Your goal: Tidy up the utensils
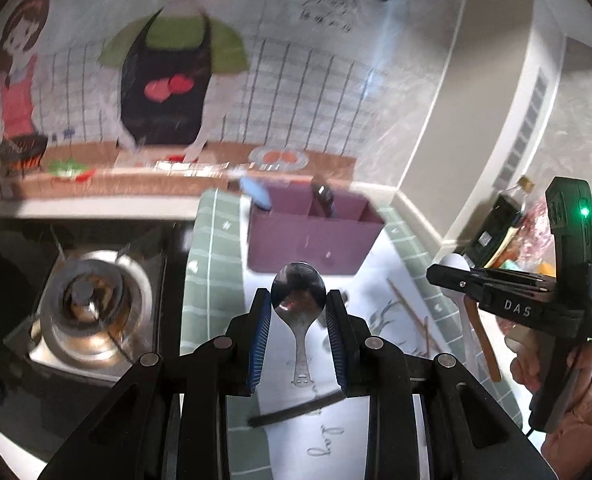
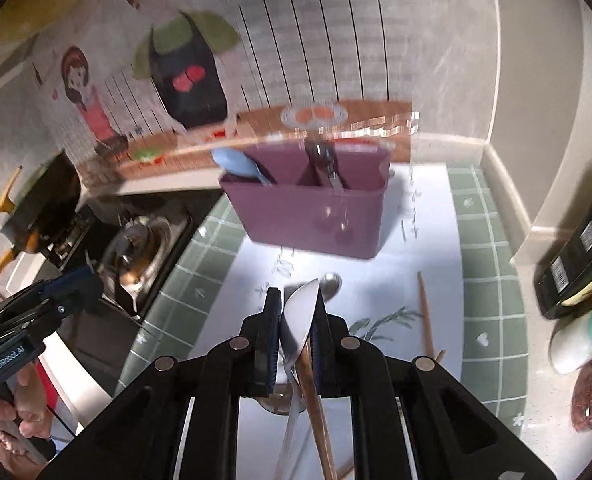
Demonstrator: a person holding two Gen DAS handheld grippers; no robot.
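Observation:
My left gripper (image 1: 299,306) is shut on a steel spoon (image 1: 298,292), gripping the bowl's edges, handle hanging down above the mat. My right gripper (image 2: 300,312) is shut on a white spoon (image 2: 300,316) with a wooden handle (image 2: 316,408); it also shows in the left wrist view (image 1: 452,276). The purple utensil caddy (image 1: 312,236) stands at the back of the mat and also shows in the right wrist view (image 2: 312,216). It holds a light blue spoon (image 2: 235,166) in its left compartment and a dark steel utensil (image 2: 326,164) in the middle one.
A wooden chopstick (image 2: 426,316) and another steel spoon (image 2: 330,284) lie on the white and green mat (image 2: 492,280). A black stick (image 1: 296,410) lies on the mat too. A gas burner (image 1: 91,304) is at the left. Bottles and packets (image 2: 576,272) stand at the right.

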